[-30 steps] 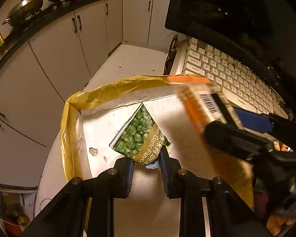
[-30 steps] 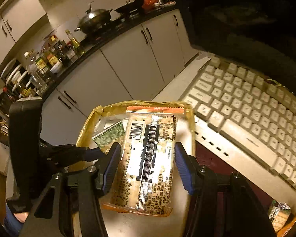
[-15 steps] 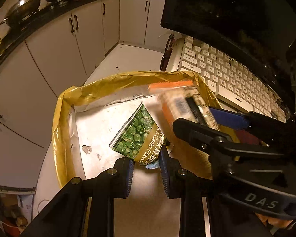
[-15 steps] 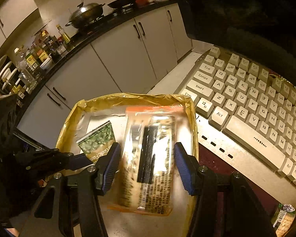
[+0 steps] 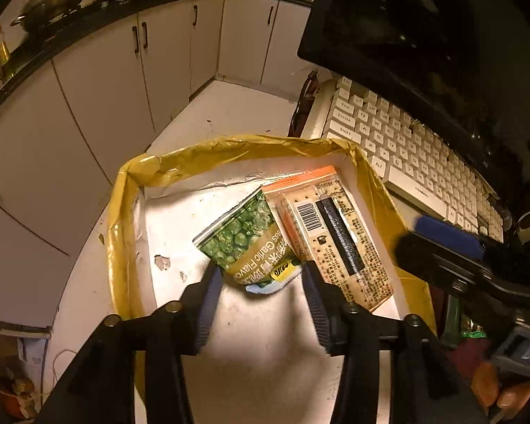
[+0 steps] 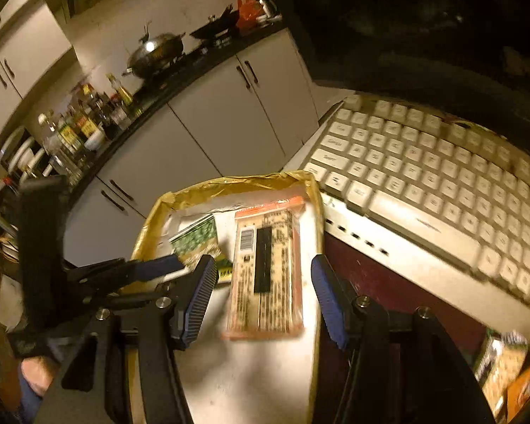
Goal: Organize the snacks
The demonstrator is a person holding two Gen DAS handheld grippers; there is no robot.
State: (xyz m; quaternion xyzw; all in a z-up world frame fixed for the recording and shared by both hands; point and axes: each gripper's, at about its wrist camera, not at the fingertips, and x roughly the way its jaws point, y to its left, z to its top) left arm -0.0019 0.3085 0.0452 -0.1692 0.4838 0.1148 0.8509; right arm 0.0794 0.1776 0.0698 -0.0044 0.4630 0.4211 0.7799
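A yellow-taped cardboard box [image 5: 123, 212] holds two snacks. A green pea snack pack [image 5: 251, 243] lies in its middle. An orange-edged cracker pack [image 5: 335, 233] lies beside it on the right, also in the right wrist view [image 6: 265, 268]. My left gripper [image 5: 261, 282] is open, its jaws on either side of the green pack's near end. My right gripper [image 6: 263, 282] is open and empty above the near end of the cracker pack. The green pack also shows in the right wrist view [image 6: 198, 240].
A white keyboard [image 5: 406, 155] lies right of the box under a dark monitor [image 5: 424, 35]. More snack packs [image 6: 501, 364] lie at the right edge. White kitchen cabinets [image 5: 123, 70] and a counter with a wok [image 6: 155, 53] stand beyond.
My left gripper has opened from around the green pack. My right gripper has let the cracker pack drop into the box and drawn back.
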